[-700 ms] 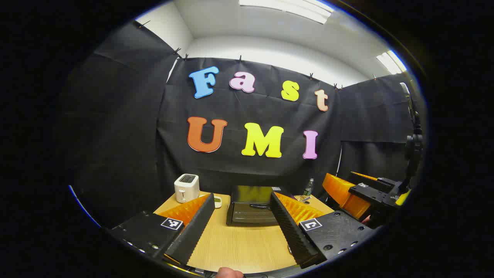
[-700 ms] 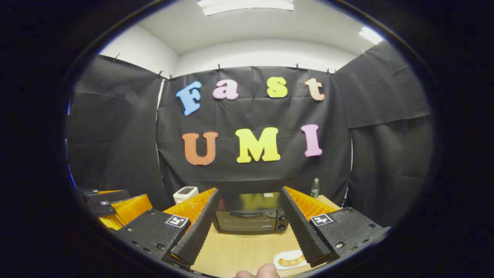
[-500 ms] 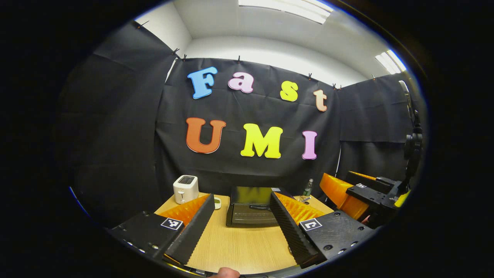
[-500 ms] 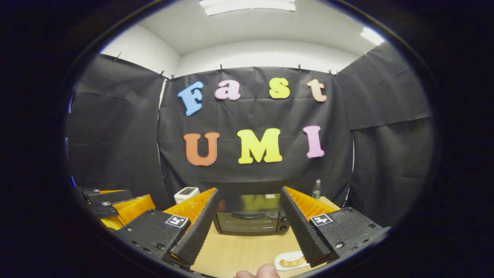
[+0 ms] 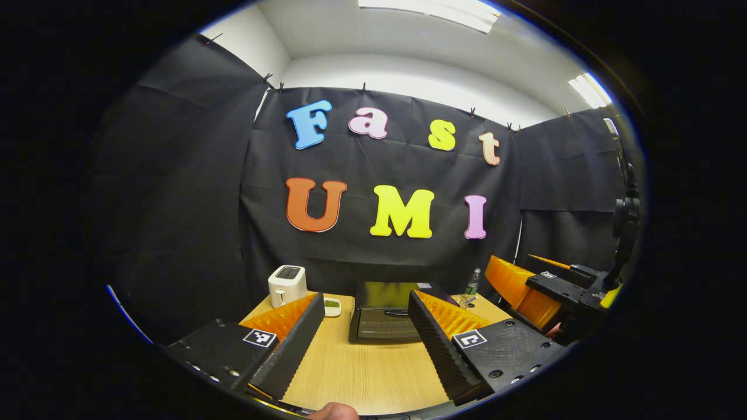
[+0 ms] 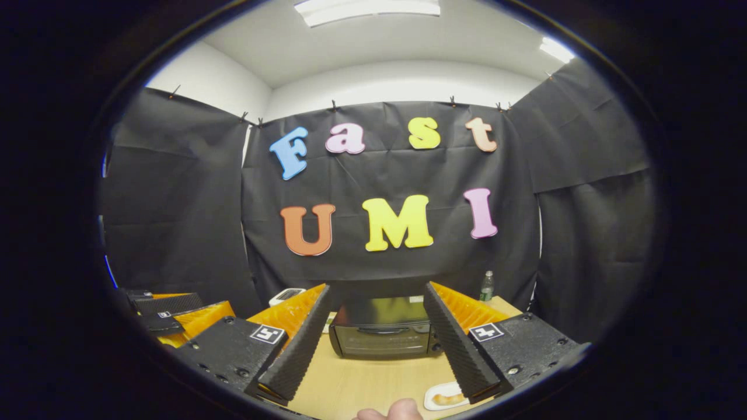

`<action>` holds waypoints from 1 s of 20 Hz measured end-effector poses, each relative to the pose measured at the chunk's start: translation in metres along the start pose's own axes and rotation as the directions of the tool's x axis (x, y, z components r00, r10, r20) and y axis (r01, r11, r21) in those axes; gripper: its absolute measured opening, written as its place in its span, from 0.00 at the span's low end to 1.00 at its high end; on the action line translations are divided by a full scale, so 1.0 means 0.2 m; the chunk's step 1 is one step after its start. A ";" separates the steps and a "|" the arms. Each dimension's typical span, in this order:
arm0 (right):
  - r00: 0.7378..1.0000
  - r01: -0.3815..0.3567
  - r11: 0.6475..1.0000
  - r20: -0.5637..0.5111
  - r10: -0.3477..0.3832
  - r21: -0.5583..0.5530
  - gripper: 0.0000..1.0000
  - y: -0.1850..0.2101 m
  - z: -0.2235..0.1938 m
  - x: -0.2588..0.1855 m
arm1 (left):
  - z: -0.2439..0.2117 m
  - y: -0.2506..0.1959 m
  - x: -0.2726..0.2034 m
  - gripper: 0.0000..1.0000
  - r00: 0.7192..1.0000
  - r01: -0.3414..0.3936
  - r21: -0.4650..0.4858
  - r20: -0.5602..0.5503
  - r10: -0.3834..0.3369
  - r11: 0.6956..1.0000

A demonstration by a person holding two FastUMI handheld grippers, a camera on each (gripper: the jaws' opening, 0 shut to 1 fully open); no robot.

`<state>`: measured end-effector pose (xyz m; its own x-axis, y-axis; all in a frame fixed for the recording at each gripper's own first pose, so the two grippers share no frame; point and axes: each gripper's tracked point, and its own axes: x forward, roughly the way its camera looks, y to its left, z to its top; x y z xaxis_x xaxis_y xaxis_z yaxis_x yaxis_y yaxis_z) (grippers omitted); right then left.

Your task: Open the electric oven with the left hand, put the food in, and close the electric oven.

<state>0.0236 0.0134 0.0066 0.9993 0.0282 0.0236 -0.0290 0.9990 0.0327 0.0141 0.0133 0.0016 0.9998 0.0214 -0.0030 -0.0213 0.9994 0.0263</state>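
While both tools hang above the near edge with nothing between their fingers, the scene reads as follows:

Surface [image 5: 362, 373]: pale wood, stretching ahead of both tools to the black cloth wall.

Electric oven [image 5: 382, 318]: dark box with its door shut, standing at the far side of the surface. From the left tool it lies straight ahead, framed between the fingers and partly hidden by the right-hand finger. From the right tool it also lies straight ahead between the fingers [image 6: 382, 332], well apart from the tips.

Left tool [image 5: 365, 338]: fingers spread wide apart, holding nothing, raised over the near part of the surface. In the right gripper view it sits off to the left [image 6: 175, 315], lower than the oven's top.

Right tool [image 6: 373, 344]: fingers spread wide apart, holding nothing. In the left gripper view it sits off to the right [image 5: 543, 286], beside the surface's right edge.

Toaster [image 5: 287, 284]: white, upright, ahead and to the left of the left tool, left of the oven.

Plate [image 6: 446, 396]: white, low on the surface, just beside the right tool's right-hand finger, nearer than the oven.

Food [image 6: 449, 399]: a browned piece lying on the plate, partly hidden by that finger.

Bottle [image 6: 486, 286]: upright, ahead and to the right, at the far right corner beyond the oven.

Small dish [image 5: 332, 306]: white, between toaster and oven.
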 end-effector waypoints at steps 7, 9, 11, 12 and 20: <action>1.000 -0.021 1.000 0.003 0.021 0.012 0.96 0.03 0.00 0.05 | -0.01 0.02 0.02 0.94 1.000 -0.023 0.006 -0.002 0.023 1.000; 1.000 -0.020 1.000 0.001 0.020 0.011 0.96 0.01 0.00 0.06 | -0.03 0.03 0.02 0.94 1.000 -0.029 0.009 -0.006 0.029 1.000; 1.000 -0.021 1.000 0.002 0.021 0.013 0.96 0.01 -0.01 0.07 | -0.04 0.04 0.02 0.94 0.999 -0.036 0.015 -0.011 0.036 0.999; 1.000 -0.020 1.000 -0.002 0.020 0.014 0.96 0.00 -0.02 0.08 | -0.05 0.03 0.02 0.94 0.999 -0.038 0.018 -0.016 0.039 0.999; 1.000 -0.013 1.000 -0.020 0.013 0.014 0.96 -0.09 -0.01 0.12 | 0.00 0.00 0.07 0.94 0.998 -0.061 0.009 -0.002 0.061 0.998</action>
<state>0.0478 -0.0043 0.0054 0.9991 0.0423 0.0044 -0.0425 0.9980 0.0460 0.0286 0.0136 0.0006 0.9966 0.0825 -0.0032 -0.0824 0.9960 0.0351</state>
